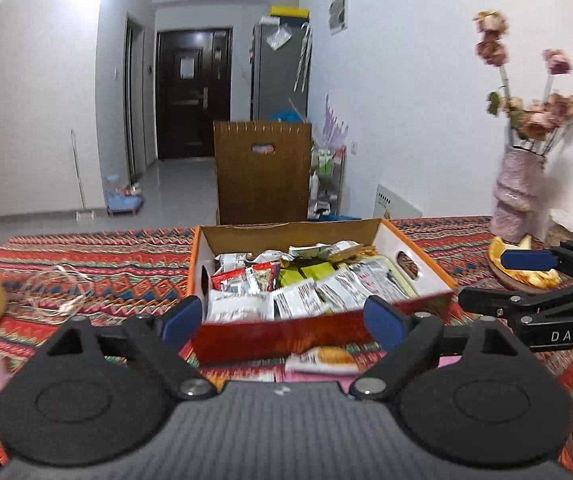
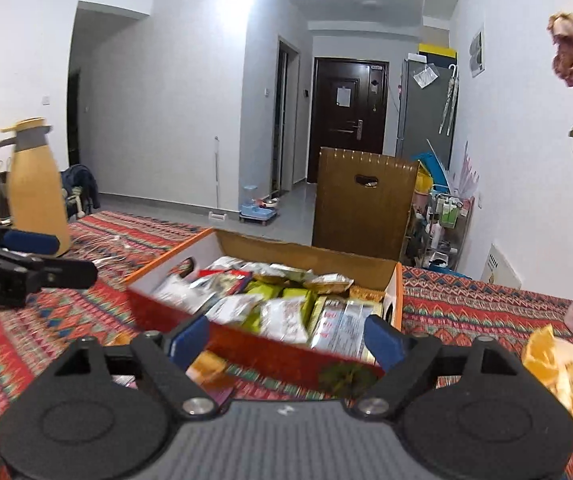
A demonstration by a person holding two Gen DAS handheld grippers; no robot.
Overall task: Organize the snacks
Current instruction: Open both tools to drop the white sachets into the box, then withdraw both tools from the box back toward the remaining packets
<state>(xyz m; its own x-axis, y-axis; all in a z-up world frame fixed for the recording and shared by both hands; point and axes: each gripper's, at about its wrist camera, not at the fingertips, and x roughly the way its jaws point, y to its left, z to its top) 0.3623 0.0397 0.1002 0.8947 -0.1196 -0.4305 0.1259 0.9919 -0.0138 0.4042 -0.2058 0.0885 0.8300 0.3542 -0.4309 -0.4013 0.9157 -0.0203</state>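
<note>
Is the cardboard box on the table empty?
No, the cardboard box is filled with many snack packets, seen plainly from the left wrist.

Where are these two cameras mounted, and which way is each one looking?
Left wrist view: sits on the left gripper, open, facing the snack box head-on; the right gripper shows at the right edge.
Right wrist view: sits on the right gripper, open, seeing the snack box at an angle; the left gripper shows at the left edge.
Shared: box, patterned tablecloth, dark door.
</note>
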